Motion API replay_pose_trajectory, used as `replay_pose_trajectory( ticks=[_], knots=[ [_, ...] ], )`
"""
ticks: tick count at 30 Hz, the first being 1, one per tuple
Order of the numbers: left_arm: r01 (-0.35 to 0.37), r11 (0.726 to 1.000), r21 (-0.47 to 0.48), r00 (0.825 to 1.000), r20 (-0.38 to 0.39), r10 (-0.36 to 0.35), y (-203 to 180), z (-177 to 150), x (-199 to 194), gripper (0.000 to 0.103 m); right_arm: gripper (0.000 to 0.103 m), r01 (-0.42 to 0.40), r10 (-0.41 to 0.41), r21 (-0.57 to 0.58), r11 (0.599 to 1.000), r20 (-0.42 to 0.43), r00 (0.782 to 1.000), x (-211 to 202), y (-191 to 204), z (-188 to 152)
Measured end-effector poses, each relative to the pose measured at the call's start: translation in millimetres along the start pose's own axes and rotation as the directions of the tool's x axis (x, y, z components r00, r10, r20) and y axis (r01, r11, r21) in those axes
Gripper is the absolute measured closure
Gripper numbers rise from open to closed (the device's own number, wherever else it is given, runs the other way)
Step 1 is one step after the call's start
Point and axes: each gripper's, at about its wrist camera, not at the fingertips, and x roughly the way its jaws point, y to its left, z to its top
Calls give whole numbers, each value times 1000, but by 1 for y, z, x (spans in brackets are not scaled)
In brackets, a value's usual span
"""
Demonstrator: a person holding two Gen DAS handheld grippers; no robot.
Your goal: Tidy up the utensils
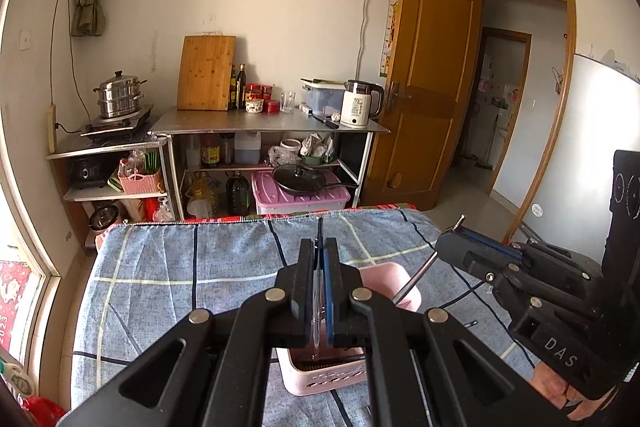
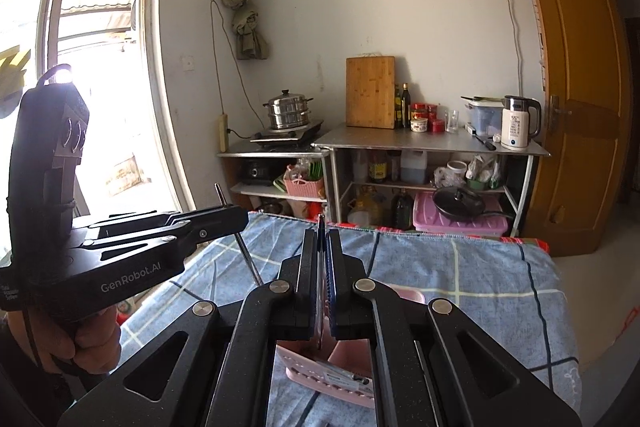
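Both claws carry utensils over the pink basket (image 1: 320,373) on the checked cloth (image 1: 180,259): left gripper (image 1: 319,247) clamped on a thin metal utensil (image 1: 318,323), right gripper (image 2: 320,247) likewise clamped on another (image 2: 319,323). Next, I judge: lower tips into basket, release

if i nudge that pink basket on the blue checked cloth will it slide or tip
Probably slide, dragging cloth. The pink basket looks like thin, perforated plastic, so likely light. It sits on a soft checked cloth that may bunch under a push. The metal utensil held by the right claw angles down toward its rim, so a nudge could knock against it.
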Motion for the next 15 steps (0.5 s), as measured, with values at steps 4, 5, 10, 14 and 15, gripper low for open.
replay_pose_trajectory(
  ticks=[4,5,10,14,15],
  knots=[
    [-7,1000,-6,999,-50,7,3,-12,20,98,99,3,-3,9,1000,-39,999,14,-6,-9],
    [-9,1000,-6,998,-59,9,3,-15,23,98,99,3,-2,9,1000,-48,999,16,-7,-11],
    [-18,1000,-3,996,-91,18,4,-27,36,98,99,10,-10,-1,1000,-94,996,28,-9,-19],
    [-34,999,6,992,-118,34,4,-36,45,98,99,18,-19,-4,1000,-133,991,38,-10,-26],
    [-36,999,8,992,-124,37,3,-38,46,98,99,21,-22,-6,1000,-144,989,41,-10,-28]
  ],
)
